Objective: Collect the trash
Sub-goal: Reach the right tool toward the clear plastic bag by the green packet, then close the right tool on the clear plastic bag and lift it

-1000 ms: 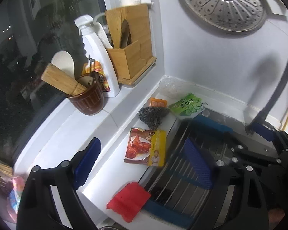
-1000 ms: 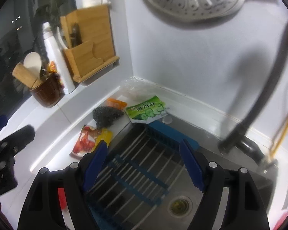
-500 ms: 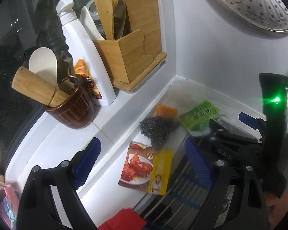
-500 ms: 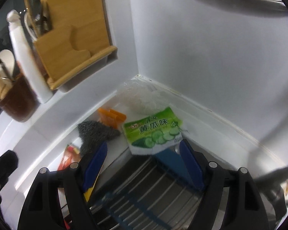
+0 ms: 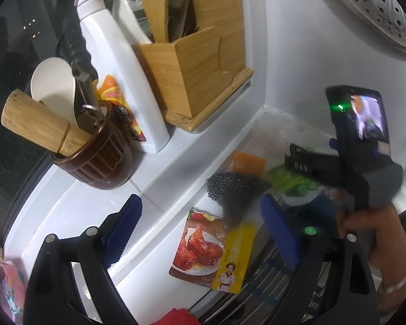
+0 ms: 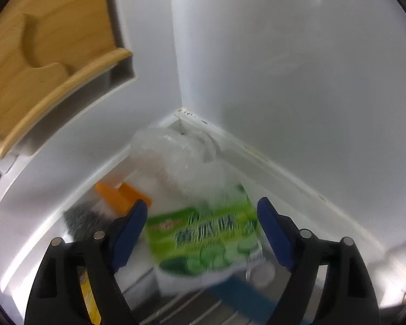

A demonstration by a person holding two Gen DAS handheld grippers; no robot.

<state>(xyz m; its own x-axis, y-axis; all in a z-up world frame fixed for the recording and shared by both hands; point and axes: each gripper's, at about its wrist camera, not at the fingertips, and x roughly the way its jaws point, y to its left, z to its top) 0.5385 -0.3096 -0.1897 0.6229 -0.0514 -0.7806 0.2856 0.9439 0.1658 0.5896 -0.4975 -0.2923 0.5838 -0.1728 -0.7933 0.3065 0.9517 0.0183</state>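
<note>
A green cucumber-flavour snack wrapper (image 6: 205,241) lies on the white counter at the sink's corner. It sits low between the fingers of my right gripper (image 6: 200,233), whose jaws are opening and whose pads do not touch it. Behind the wrapper are a crumpled clear plastic bag (image 6: 176,157) and an orange wrapper (image 6: 121,195). My left gripper (image 5: 203,230) is open above a chicken-picture wrapper (image 5: 211,249) and a steel-wool scrubber (image 5: 232,189). In the left wrist view, a hand (image 5: 365,230) holds the right gripper's body (image 5: 338,168) over the green wrapper (image 5: 292,181).
On the window ledge stand a brown pot of utensils (image 5: 94,159), a white spray bottle (image 5: 116,81) and a bamboo utensil holder (image 5: 192,62). A perforated metal steamer plate (image 5: 379,8) hangs on the wall. The sink's drying rack (image 5: 257,298) lies below, with a red wrapper (image 5: 176,319) at its edge.
Both grippers have moved in toward the counter corner. The right one dropped close over the green wrapper and its jaws spread a little. The left closed in on the chicken wrapper.
</note>
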